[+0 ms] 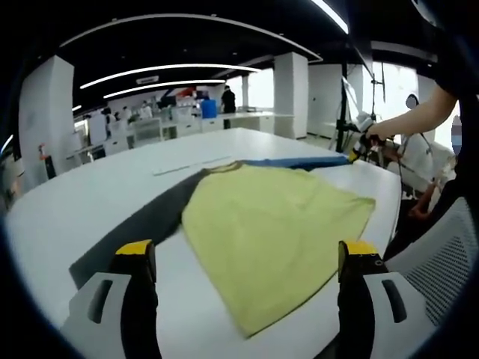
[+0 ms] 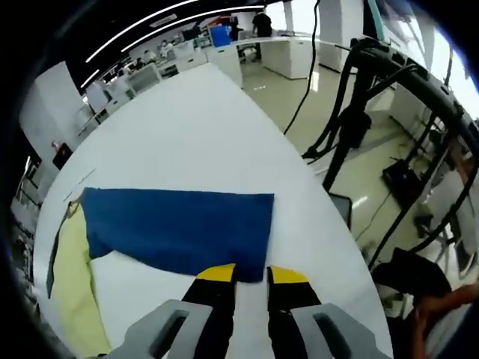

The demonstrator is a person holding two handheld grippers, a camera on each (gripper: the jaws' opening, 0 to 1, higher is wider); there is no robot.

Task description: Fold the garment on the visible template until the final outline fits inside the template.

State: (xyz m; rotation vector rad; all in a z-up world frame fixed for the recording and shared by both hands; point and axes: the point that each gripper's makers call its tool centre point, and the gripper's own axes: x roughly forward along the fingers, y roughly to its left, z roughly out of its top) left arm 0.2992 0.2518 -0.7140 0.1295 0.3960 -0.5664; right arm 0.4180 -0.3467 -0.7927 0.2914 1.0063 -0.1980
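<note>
On the white table (image 1: 90,194) | yellow T-shirt (image 1: 273,232) spread flat, overlapping the grey template (image 1: 142,224) | left gripper (image 1: 247,262) spread, empty | right gripper (image 2: 251,275) nearly closed at blue cloth (image 2: 179,228) edge, grip unclear | folding barely begun; next: pinch a shirt edge.

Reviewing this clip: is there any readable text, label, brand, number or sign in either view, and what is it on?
No text can be read in either view.
The yellow garment, the blue cloth and the grey template are plain, with no print or label showing.
The white table bears no markings.
Both tongs, left and right, carry yellow tips without lettering.
Background signs and a red item on the pillar are too small and blurred.
</note>
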